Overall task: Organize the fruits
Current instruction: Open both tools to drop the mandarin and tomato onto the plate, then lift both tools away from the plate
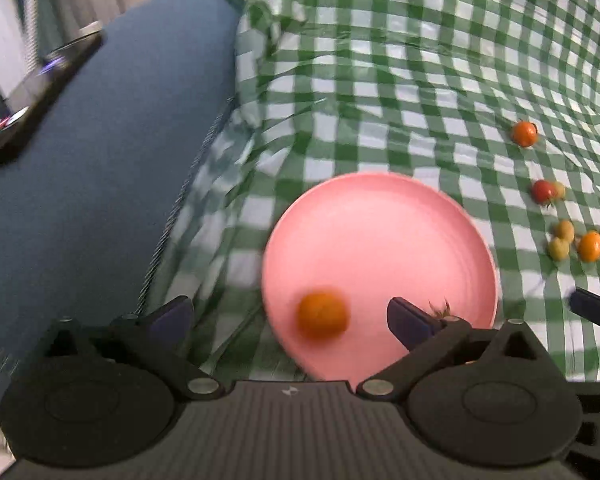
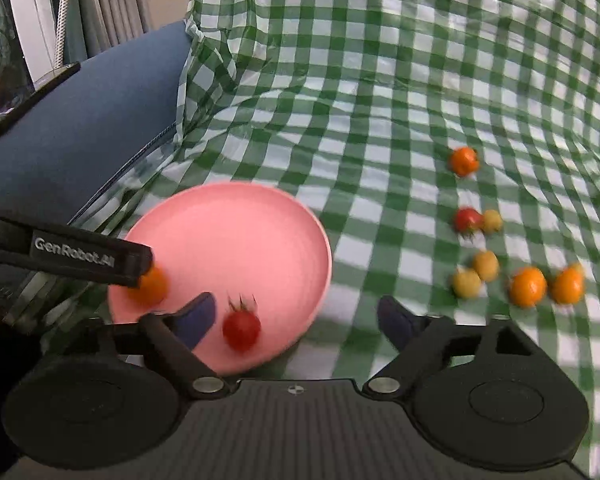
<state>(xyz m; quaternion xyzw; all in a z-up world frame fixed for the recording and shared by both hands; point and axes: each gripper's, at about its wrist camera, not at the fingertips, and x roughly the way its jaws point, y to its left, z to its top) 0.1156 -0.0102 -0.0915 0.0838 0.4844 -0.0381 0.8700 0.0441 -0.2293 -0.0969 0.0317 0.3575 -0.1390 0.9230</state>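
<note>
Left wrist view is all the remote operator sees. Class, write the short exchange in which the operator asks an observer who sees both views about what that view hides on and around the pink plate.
Operator: On the pink plate a finger hides something; I see only a green stalk. What is it?
Observer: A red tomato, lying near the plate's front rim.
Operator: Is the right gripper holding it?
Observer: No. The right gripper is open, and the tomato lies loose between its fingers.
Operator: Is there more fruit past my right edge?
Observer: No. The rightmost orange fruit is the last one; beyond it there is only checked cloth.
</note>
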